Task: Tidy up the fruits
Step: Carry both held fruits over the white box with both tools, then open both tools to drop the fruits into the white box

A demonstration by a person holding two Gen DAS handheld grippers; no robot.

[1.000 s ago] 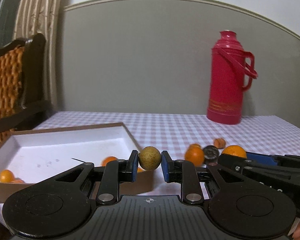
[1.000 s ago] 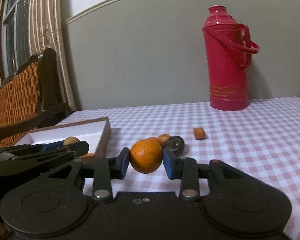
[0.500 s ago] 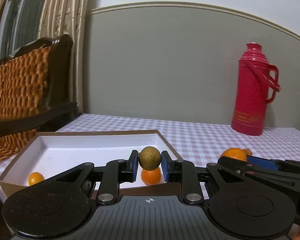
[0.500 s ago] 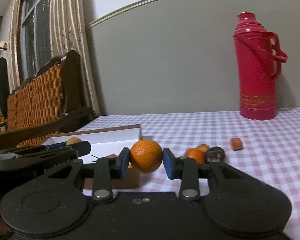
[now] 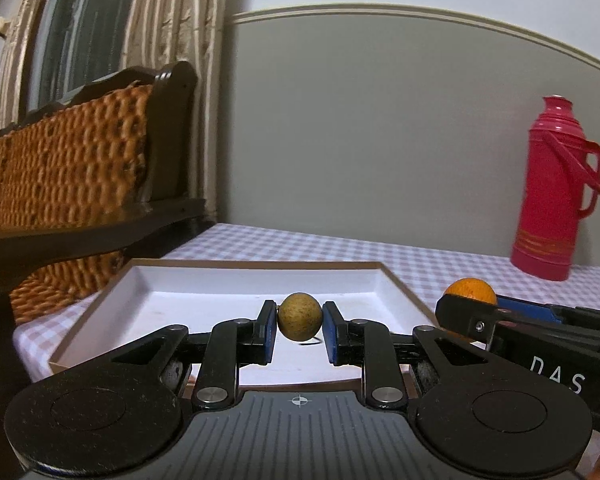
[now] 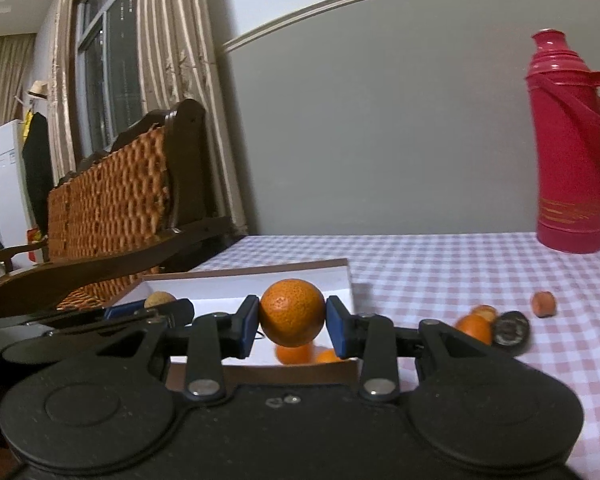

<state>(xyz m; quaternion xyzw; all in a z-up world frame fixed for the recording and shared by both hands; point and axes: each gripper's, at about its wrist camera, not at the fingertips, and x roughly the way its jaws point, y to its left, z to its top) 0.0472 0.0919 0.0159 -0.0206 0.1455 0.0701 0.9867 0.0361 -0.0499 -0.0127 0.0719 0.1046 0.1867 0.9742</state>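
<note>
My left gripper [image 5: 300, 317] is shut on a small round tan-green fruit [image 5: 300, 316], held above the near part of the shallow white box [image 5: 204, 272] with brown sides. My right gripper [image 6: 292, 318] is shut on an orange [image 6: 292, 312] over the box's [image 6: 332, 276] right end. Two small oranges [image 6: 296, 354] lie in the box just beneath it. In the left wrist view the right gripper [image 5: 470, 300] comes in from the right with its orange [image 5: 470, 289]. In the right wrist view the left gripper [image 6: 160, 302] and its tan fruit [image 6: 159, 299] show at the left.
Loose on the pink checked tablecloth [image 6: 460, 264] right of the box lie small oranges [image 6: 474, 326], a dark round fruit [image 6: 511, 328] and a small brown piece [image 6: 543, 303]. A red thermos [image 6: 570, 140] stands at the back right. A wicker-backed dark wooden bench [image 5: 72, 168] lines the table's left side.
Both grippers have swung left toward the box, each keeping its fruit. The box now fills the middle of both views and the thermos has slid to the right.
</note>
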